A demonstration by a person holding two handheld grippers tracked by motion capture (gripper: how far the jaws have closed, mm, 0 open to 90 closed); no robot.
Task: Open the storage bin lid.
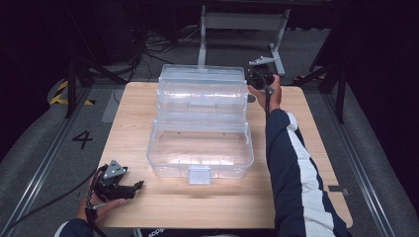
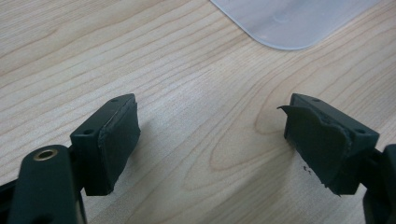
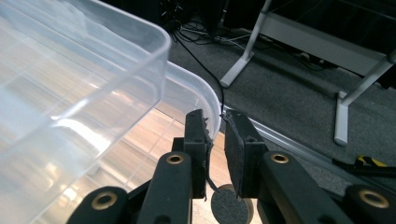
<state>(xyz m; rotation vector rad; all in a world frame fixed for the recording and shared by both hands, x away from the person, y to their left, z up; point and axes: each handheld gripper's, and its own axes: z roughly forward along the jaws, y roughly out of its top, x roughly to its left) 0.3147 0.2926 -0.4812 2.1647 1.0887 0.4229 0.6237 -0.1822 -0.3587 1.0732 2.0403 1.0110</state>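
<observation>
A clear plastic organiser box (image 1: 200, 126) stands open in the middle of the wooden desk (image 1: 138, 207), its tiered trays stepped up toward the far edge and its latch tab facing the person. The lowest tub sits nearest, with 2 shallower trays rising behind it.

The right tool (image 1: 257, 79) is at the box's far right corner, held by a hand whose dark sleeve with a white stripe (image 1: 296, 168) runs along the right side of the desk. In the right gripper view its jaws are nearly together, and the thin rim of a clear tray (image 3: 212, 105) sits between the tips of the 2 pads; the pads look pinched on that rim, though a narrow gap shows lower down.

The left tool (image 1: 132, 187) rests low over the near left part of the desk, well apart from the box. In the left gripper view its jaws stand wide apart over bare wood, nothing between them, with a rounded corner of the box (image 2: 289, 21) showing farther off.
</observation>
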